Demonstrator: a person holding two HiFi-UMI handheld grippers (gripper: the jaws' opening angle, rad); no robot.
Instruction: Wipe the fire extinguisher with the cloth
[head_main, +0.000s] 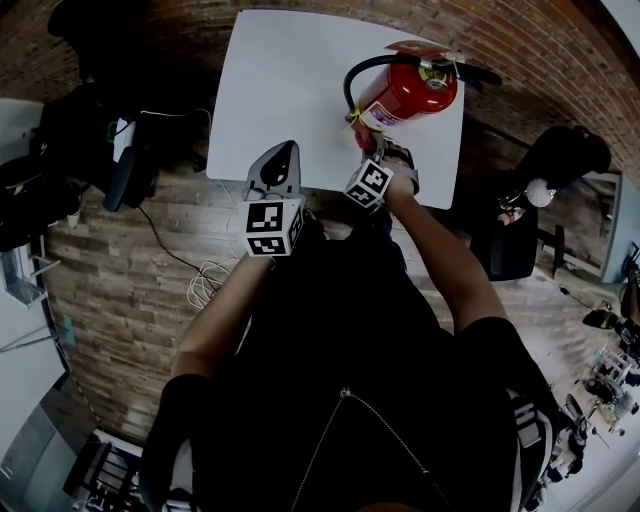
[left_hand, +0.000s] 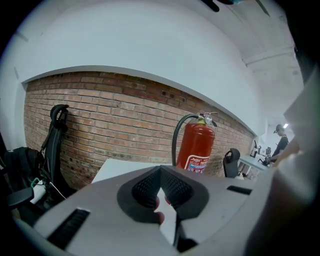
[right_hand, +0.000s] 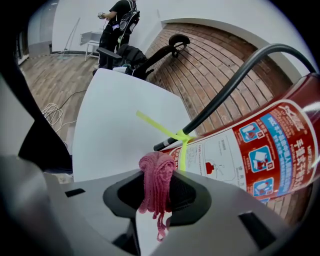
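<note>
Pink cloth (right_hand: 155, 172), bulk hidden, clamped in right claw (right_hand: 159, 187) near fire extinguisher (right_hand: 250, 150); left claw (left_hand: 160, 176) closed, empty.

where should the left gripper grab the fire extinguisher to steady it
Take the valve handle on top of the upright fire extinguisher, coming from above: the red body looks too wide for the left hand-held gripper, and the black hose runs down its side.

In the right gripper view the fire extinguisher (right_hand: 260, 150) runs off the right edge, head and base unseen. The middle of the cloth (right_hand: 156, 172) is buried inside the right gripper (right_hand: 159, 189). The left gripper (left_hand: 160, 192) covers the extinguisher's foot in its own view (label print too small to read).
</note>
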